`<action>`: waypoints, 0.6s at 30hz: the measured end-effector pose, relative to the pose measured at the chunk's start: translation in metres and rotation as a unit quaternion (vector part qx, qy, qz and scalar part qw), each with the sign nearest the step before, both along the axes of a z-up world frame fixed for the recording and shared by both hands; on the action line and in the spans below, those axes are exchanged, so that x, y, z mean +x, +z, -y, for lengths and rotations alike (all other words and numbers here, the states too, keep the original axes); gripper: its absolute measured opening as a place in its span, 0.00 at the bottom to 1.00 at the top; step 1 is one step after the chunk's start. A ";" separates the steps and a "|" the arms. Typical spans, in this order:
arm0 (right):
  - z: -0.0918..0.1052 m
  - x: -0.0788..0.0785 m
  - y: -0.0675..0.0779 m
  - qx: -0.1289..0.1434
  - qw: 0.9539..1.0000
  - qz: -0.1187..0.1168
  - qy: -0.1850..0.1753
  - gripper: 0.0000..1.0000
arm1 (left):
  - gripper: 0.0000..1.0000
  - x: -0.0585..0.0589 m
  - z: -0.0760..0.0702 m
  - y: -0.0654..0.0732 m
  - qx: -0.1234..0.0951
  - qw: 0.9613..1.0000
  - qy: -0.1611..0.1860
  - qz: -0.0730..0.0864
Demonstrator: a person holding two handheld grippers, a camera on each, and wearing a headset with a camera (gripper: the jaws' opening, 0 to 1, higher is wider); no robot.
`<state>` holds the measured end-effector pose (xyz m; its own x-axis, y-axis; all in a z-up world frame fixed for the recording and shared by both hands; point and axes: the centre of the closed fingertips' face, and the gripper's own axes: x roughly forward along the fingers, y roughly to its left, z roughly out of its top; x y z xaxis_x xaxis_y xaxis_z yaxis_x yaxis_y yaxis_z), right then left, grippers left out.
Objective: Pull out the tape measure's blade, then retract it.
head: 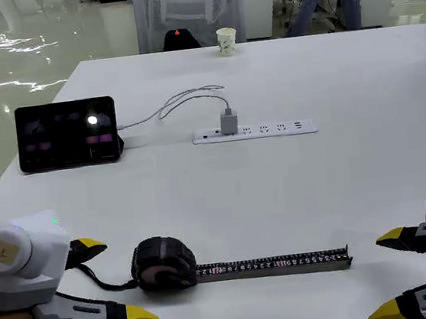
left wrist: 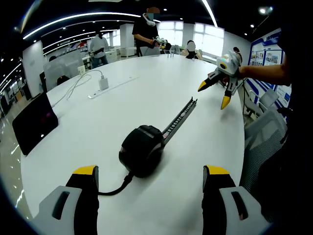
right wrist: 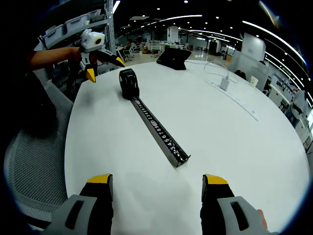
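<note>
Retraction looks to be the step in hand: the tape measure point(head: 163, 264) lies on the white table point(head: 293, 189) near the head view's 6 o'clock edge. Its blade point(head: 275, 264) is already drawn out flat toward 3 o'clock, and nothing holds it. The left gripper point(head: 125, 280) hovers at 9 o'clock of the case, jaws spread wide and empty, just beside the case's black strap point(head: 104, 282). The right gripper point(head: 377, 278) waits at 3 o'clock beyond the blade's hooked tip, also released and apart from it. The next move probably calls for the left gripper to steady the case while the blade is freed or guided back in. As for writing, the blade carries small white numerals, too fine to read surely. A handwritten sticker on each gripper is illegible, and no brand shows on the case.
</note>
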<state>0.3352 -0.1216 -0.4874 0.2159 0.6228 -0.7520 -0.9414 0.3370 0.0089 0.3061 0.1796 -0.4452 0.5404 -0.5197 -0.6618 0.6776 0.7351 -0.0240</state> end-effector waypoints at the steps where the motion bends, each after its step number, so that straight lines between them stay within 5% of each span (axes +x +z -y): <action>1: 0.000 0.000 0.001 0.002 1.000 0.002 -0.004 0.74 | 0.85 -0.001 0.000 0.001 -0.003 1.000 0.003 0.001; 18: -0.009 -0.020 0.017 0.041 0.997 0.023 -0.053 0.82 | 0.89 -0.027 0.011 0.003 -0.028 0.998 0.045 0.023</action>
